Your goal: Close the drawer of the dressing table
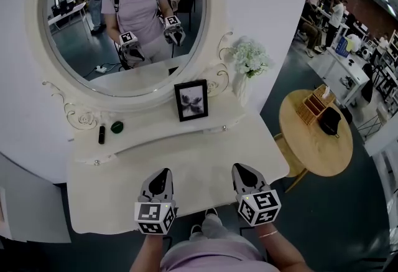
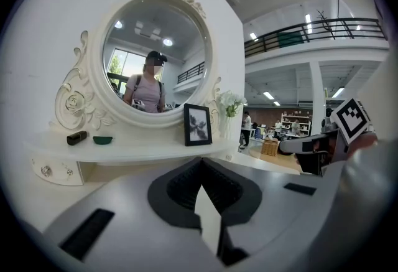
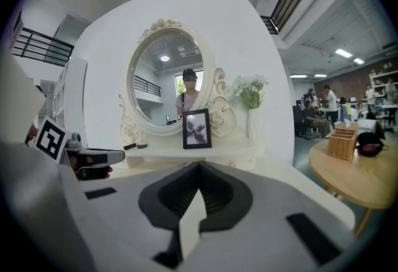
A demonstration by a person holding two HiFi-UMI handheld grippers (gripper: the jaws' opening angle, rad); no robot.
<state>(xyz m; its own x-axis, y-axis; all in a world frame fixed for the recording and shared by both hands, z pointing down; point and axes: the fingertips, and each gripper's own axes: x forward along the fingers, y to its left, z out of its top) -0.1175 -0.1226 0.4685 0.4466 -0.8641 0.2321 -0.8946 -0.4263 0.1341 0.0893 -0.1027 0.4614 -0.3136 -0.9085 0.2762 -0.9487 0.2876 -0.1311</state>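
Note:
The white dressing table [image 1: 199, 155] stands before me with its oval mirror [image 1: 124, 15] behind. Its raised shelf has small drawer fronts with crystal knobs [image 2: 45, 170], and these look flush. No pulled-out drawer shows in any view; the table's front below its top is hidden. My left gripper [image 1: 163, 175] and right gripper [image 1: 242, 169] hover side by side over the front part of the tabletop. Both point toward the mirror, shut and holding nothing. The left gripper view shows its jaws [image 2: 200, 164] together, as does the right gripper view [image 3: 199, 168].
On the shelf stand a black picture frame [image 1: 191, 100], a vase of white flowers [image 1: 249, 59], a black tube [image 1: 101, 134] and a green dish [image 1: 117, 127]. A round wooden table [image 1: 311, 140] with a box and a bag stands to the right.

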